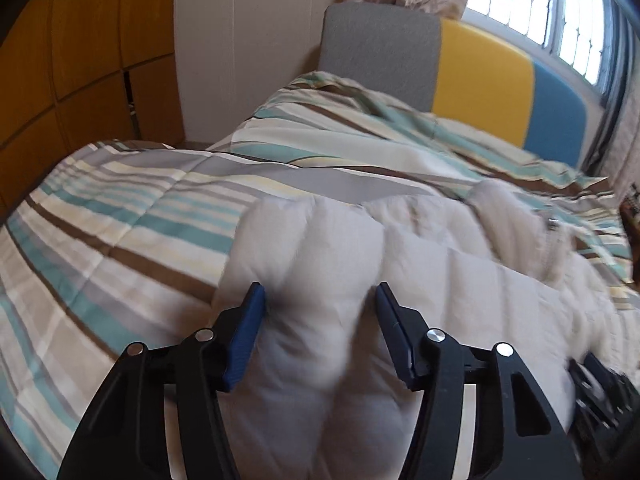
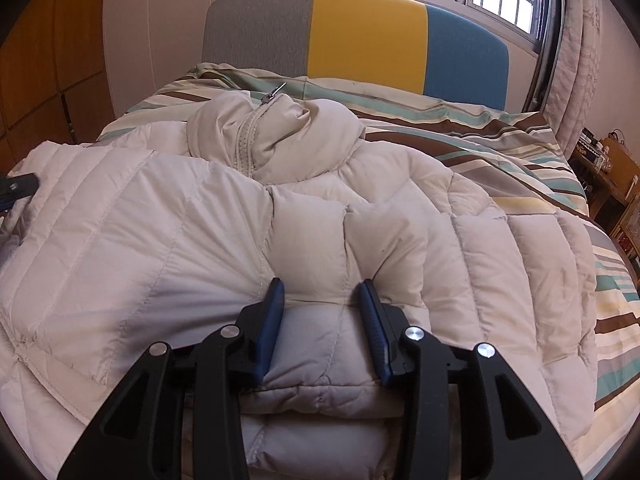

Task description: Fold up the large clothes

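Observation:
A cream quilted puffer jacket (image 2: 168, 216) lies on the striped bed, collar and zipper (image 2: 248, 140) toward the headboard. My right gripper (image 2: 320, 292) is shut on a thick fold of the jacket's lower edge, blue pads pressed into both sides. My left gripper (image 1: 320, 296) is shut on a puffy fold of the same jacket (image 1: 460, 280) at its left side. The right gripper shows at the far right of the left wrist view (image 1: 600, 392). The left gripper shows at the left edge of the right wrist view (image 2: 16, 188).
The striped duvet (image 1: 120, 220) covers the bed. A grey, yellow and blue headboard (image 2: 360, 36) stands at the far end under a window. Wooden wardrobe doors (image 1: 60, 60) are at the left. A cluttered wooden shelf (image 2: 612, 176) stands right of the bed.

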The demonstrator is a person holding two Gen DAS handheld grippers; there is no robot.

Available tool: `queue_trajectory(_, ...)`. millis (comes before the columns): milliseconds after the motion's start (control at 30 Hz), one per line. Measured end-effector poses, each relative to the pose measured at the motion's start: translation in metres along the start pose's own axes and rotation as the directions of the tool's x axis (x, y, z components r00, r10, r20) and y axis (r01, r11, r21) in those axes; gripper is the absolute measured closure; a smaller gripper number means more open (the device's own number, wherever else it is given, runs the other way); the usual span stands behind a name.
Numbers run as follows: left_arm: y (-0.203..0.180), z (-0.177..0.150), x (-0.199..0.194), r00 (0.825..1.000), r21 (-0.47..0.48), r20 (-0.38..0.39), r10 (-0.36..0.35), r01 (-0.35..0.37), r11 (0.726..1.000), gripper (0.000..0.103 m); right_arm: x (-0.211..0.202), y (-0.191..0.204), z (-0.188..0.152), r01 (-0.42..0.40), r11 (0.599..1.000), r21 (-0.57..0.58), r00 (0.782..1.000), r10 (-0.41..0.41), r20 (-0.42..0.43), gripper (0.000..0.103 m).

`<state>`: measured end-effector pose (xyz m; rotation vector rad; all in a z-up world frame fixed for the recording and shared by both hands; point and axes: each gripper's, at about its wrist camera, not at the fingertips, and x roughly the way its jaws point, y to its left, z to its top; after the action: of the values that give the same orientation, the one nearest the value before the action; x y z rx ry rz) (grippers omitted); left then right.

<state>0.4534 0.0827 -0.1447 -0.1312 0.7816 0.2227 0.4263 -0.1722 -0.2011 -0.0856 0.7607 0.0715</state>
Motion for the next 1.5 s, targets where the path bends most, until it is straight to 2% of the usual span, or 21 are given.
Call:
queue_trajectory(67, 0.002, 0.002, 0.02, 0.999, 0.012, -0.045, 0.017, -0.017, 1.0, 0.049, -0.001, 0.0, 0.0, 0.0, 1.0, 0.0, 1.0, 0.0, 0.0, 0.064)
queue_trajectory(133, 0.007, -0.005, 0.041, 0.996, 0.009, -0.086, -0.01, 0.011, 1.0, 0.049, -0.001, 0.0, -0.001, -0.004, 1.0, -0.001, 1.0, 0.004, 0.001, 0.064)
queue_trajectory(367, 0.01, -0.015, 0.052, 0.997, 0.017, -0.071, -0.021, 0.022, 1.0, 0.047, 0.002, 0.001, -0.001, -0.008, 1.0, -0.004, 1.0, 0.008, -0.002, 0.064)
queue_trajectory(467, 0.007, -0.015, 0.043, 0.998, 0.027, -0.064, -0.001, 0.003, 1.0, 0.042, 0.002, 0.002, 0.0, -0.003, 1.0, -0.007, 1.0, 0.003, -0.001, 0.064)
queue_trajectory(533, 0.004, -0.018, 0.025, 0.998, 0.052, -0.062, 0.025, -0.022, 0.998, 0.034, 0.002, 0.002, 0.0, -0.002, 1.0, -0.008, 1.0, 0.002, -0.002, 0.064)
queue_trajectory(567, 0.002, -0.019, 0.017, 0.998, 0.059, -0.055, 0.029, -0.026, 0.998, 0.026, 0.002, 0.002, 0.0, 0.0, 1.0, -0.009, 1.0, 0.0, -0.002, 0.064)
queue_trajectory(600, 0.0, -0.022, 0.002, 0.999, 0.063, -0.026, 0.028, -0.026, 0.998, 0.023, 0.002, 0.002, 0.0, 0.0, 1.0, -0.01, 1.0, 0.0, -0.001, 0.064)
queue_trajectory(700, -0.008, -0.032, -0.031, 0.999, 0.057, 0.041, -0.033, 0.031, 0.998, 0.023, 0.002, 0.002, 0.0, 0.001, 1.0, -0.009, 1.0, -0.001, 0.0, 0.064)
queue_trajectory(767, -0.022, -0.04, -0.043, 0.996, 0.078, 0.054, -0.065, 0.06, 0.995, 0.023, 0.002, 0.002, -0.001, 0.0, 1.0, -0.009, 1.0, 0.0, 0.002, 0.064)
queue_trajectory(833, -0.042, -0.045, -0.036, 0.998, 0.13, 0.02, -0.057, 0.054, 0.99, 0.023, 0.001, 0.001, -0.001, -0.003, 1.0, -0.007, 1.0, 0.003, 0.003, 0.064)
queue_trajectory(900, -0.053, -0.047, -0.02, 1.0, 0.17, -0.002, -0.014, 0.015, 0.985, 0.023, 0.001, 0.001, 0.0, -0.005, 1.0, -0.005, 1.0, 0.005, 0.004, 0.064)
queue_trajectory(1033, -0.049, -0.052, 0.01, 0.997, 0.152, -0.065, -0.036, 0.045, 0.987, 0.021, 0.0, 0.0, -0.001, -0.008, 1.0, -0.005, 1.0, 0.008, 0.007, 0.064)
queue_trajectory(1133, -0.053, -0.05, 0.02, 0.997, 0.17, -0.077, -0.02, 0.033, 0.985, 0.021, 0.002, 0.0, -0.001, -0.006, 1.0, -0.006, 1.0, 0.006, 0.002, 0.064)
queue_trajectory(1267, -0.052, -0.052, 0.02, 0.997, 0.172, -0.07, -0.02, 0.032, 0.985, 0.02, 0.003, 0.001, -0.001, -0.006, 1.0, -0.006, 1.0, 0.006, 0.002, 0.064)
queue_trajectory(1333, -0.051, -0.051, 0.016, 0.998, 0.167, -0.064, -0.011, 0.022, 0.986, 0.015, 0.003, 0.001, -0.001, -0.005, 1.0, -0.007, 1.0, 0.005, 0.0, 0.064)
queue_trajectory(1400, -0.049, -0.051, 0.007, 0.998, 0.158, -0.059, -0.003, 0.012, 0.987, 0.004, 0.003, 0.002, 0.0, -0.004, 1.0, -0.01, 1.0, 0.004, -0.004, 0.064)
queue_trajectory(1500, -0.041, -0.052, -0.015, 0.997, 0.148, -0.065, -0.047, 0.056, 0.987, 0.003, 0.001, 0.001, 0.003, -0.006, 1.0, -0.015, 1.0, 0.006, -0.016, 0.06)
